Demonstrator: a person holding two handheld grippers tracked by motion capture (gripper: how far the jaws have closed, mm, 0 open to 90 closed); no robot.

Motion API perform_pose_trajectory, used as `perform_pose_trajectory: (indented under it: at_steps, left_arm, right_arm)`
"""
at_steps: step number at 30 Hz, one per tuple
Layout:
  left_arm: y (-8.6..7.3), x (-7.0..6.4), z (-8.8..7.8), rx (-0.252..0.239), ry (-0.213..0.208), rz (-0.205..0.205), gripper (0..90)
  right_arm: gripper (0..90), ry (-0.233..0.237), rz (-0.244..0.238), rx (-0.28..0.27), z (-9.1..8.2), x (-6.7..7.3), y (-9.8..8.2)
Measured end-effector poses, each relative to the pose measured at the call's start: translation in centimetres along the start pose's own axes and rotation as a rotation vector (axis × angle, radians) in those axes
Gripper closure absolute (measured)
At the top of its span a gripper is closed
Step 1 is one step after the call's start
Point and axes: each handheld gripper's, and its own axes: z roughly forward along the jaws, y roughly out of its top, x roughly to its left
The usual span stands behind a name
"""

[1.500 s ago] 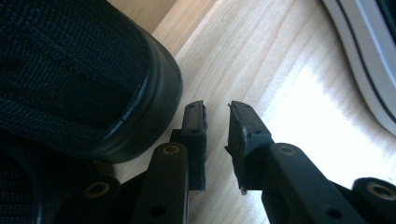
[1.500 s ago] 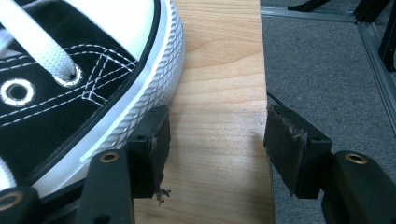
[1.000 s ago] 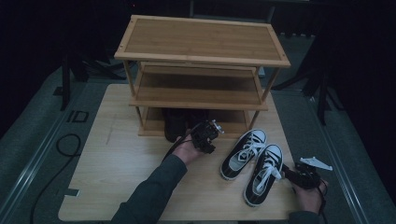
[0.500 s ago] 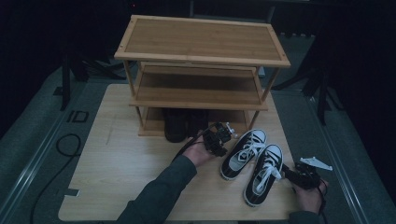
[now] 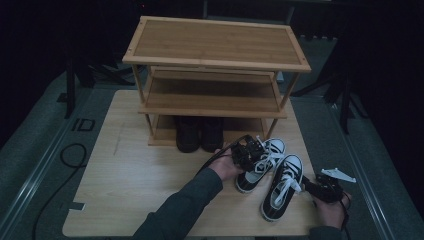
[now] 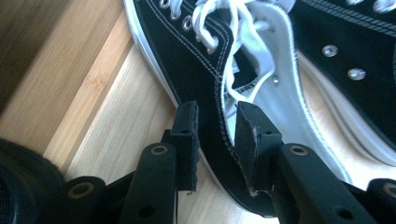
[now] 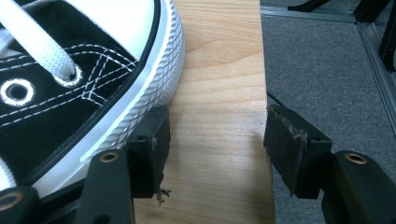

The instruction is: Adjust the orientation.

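Black canvas sneaker [image 6: 261, 70], white laces [image 6: 219, 18]

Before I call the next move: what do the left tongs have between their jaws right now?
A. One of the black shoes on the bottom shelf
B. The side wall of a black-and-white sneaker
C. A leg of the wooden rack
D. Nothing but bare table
B. In the left gripper view, the left tongs straddle the side wall of the sneaker, one jaw inside the opening and one outside.
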Motion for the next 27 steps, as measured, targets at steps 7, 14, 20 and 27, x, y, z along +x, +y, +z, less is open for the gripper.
perform_pose_trajectory:
  at_steps: [7, 14, 20, 27]
  left_arm:
    - [0.7, -0.4, 2.0, 0.063, 0.009, 0.026, 78.5]
    - [0.6, -0.4, 1.8, 0.073, 0.034, 0.029, 88.2]
    - [-0.3, -0.6, 1.3, 0.07, 0.039, 0.015, 88.6]
    - [-2.3, -0.4, 0.5, 0.069, 0.019, -0.001, 88.6]
  right_arm:
    - [40.6, -0.001, 0.001, 0.001, 0.0, 0.0, 0.0]
    - [40.5, 0.0, 0.001, 0.0, 0.0, 0.0, 0.0]
    - [40.3, 0.0, -0.001, 0.0, 0.0, 0.0, 0.0]
    - [40.3, -0.001, -0.003, 0.001, 0.0, 0.0, 0.0]
